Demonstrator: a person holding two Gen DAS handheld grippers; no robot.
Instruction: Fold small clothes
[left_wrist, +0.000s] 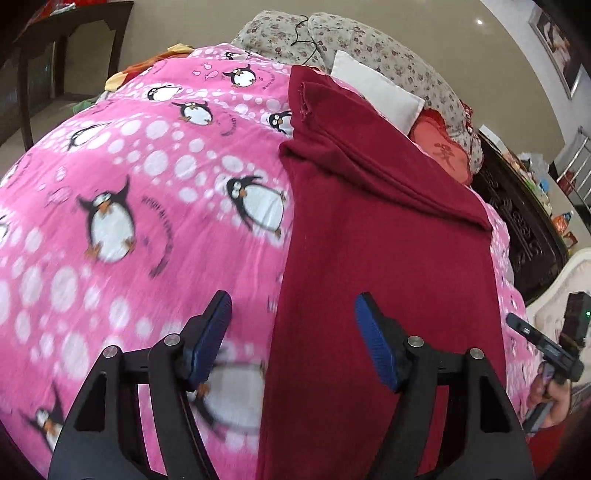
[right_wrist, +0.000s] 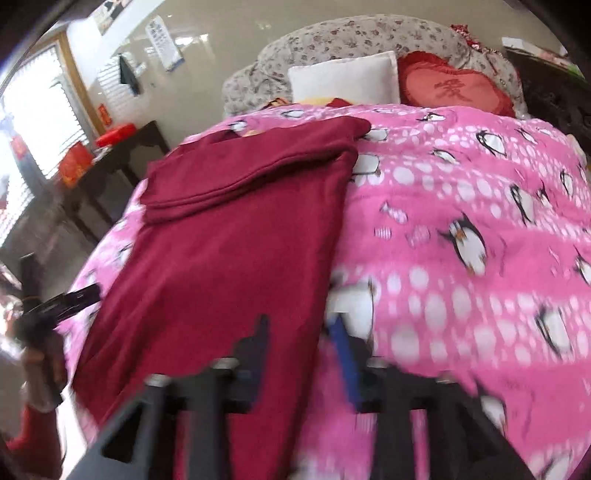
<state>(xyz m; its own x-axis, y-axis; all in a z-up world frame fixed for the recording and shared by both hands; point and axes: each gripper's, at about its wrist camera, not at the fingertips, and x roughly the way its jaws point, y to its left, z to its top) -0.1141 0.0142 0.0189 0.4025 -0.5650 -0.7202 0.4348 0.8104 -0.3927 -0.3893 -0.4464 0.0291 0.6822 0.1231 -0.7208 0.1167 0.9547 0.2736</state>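
Observation:
A dark red garment (left_wrist: 384, 236) lies flat on a pink penguin-print bedspread (left_wrist: 129, 184), its far part folded over in layers. My left gripper (left_wrist: 293, 325) is open and empty, hovering above the garment's left edge near its near end. In the right wrist view the garment (right_wrist: 221, 251) lies left of centre on the bedspread (right_wrist: 461, 221). My right gripper (right_wrist: 301, 343) is open and empty, blurred by motion, above the garment's right edge. Each gripper shows at the edge of the other's view: the right one (left_wrist: 546, 347) and the left one (right_wrist: 66, 299).
A white pillow (right_wrist: 343, 79), a red heart-shaped cushion (right_wrist: 454, 88) and a floral quilt (right_wrist: 351, 37) lie at the head of the bed. A dark wooden table (right_wrist: 122, 155) with red boxes stands left of the bed. A carved dark cabinet (left_wrist: 517, 221) stands right of it.

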